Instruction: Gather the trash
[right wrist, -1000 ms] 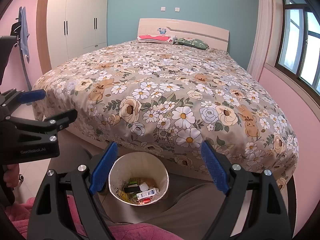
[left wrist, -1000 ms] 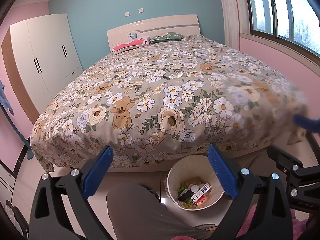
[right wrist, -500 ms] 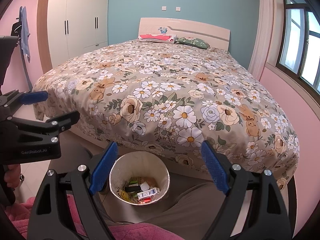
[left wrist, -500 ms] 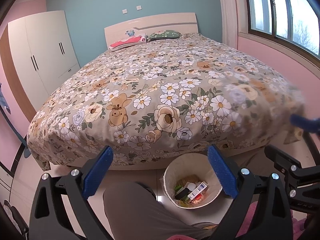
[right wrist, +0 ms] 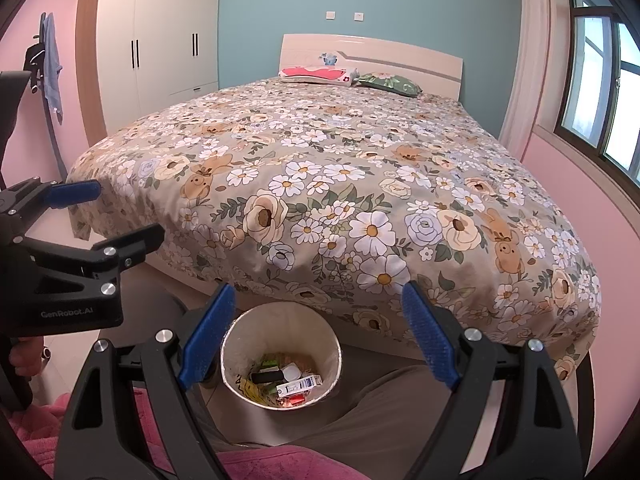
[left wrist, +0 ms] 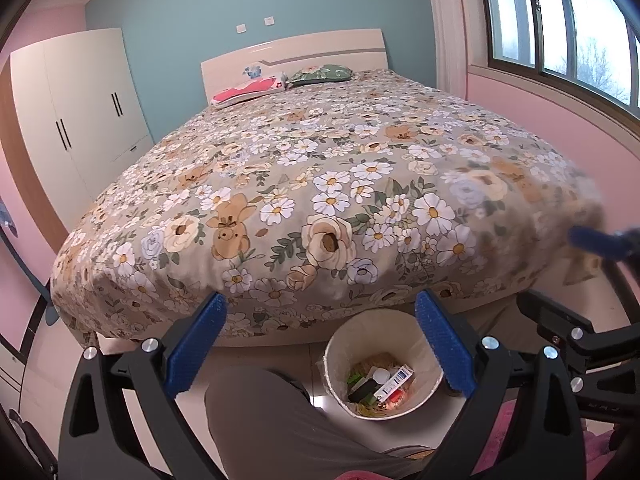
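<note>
The right claw (left wrist: 592, 268) was cut off by the left wrist view's edge at 3 o'clock, its blue pad blurred. The floral bedspread (left wrist: 552, 184) smeared near it. Trash in the bin (right wrist: 280, 376) overlapped, its labels too small to read. The person's leg (left wrist: 280, 424) ran off at 6 o'clock.

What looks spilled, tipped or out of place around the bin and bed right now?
Nothing stands out. The round white waste bin stands upright at the foot of the floral-covered bed, trash inside it, none visible on the floor. Both grippers, left and right, are open and empty.
</note>
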A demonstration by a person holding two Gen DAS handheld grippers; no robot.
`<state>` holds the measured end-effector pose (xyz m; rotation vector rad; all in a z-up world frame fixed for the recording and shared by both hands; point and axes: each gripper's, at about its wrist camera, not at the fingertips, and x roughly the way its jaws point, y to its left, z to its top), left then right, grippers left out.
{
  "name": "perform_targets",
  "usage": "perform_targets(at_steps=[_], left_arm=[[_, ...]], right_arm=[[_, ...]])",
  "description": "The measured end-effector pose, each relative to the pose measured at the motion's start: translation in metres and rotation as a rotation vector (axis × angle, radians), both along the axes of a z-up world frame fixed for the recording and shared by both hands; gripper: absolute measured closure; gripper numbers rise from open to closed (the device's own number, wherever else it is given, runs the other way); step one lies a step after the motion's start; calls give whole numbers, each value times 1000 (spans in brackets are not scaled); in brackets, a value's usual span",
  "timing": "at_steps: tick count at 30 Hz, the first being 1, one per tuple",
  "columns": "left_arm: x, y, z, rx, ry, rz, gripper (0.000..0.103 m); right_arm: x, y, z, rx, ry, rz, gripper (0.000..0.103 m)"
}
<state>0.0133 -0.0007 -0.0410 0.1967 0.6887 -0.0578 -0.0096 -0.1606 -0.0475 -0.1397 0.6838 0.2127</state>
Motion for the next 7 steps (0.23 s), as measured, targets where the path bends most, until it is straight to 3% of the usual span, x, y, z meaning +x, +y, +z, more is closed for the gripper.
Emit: perform_targets(at_steps=[7], left_arm=[[3,3,1,-6,7,9,6]], right_arm=[[0,1,-1,0,-1,0,19]])
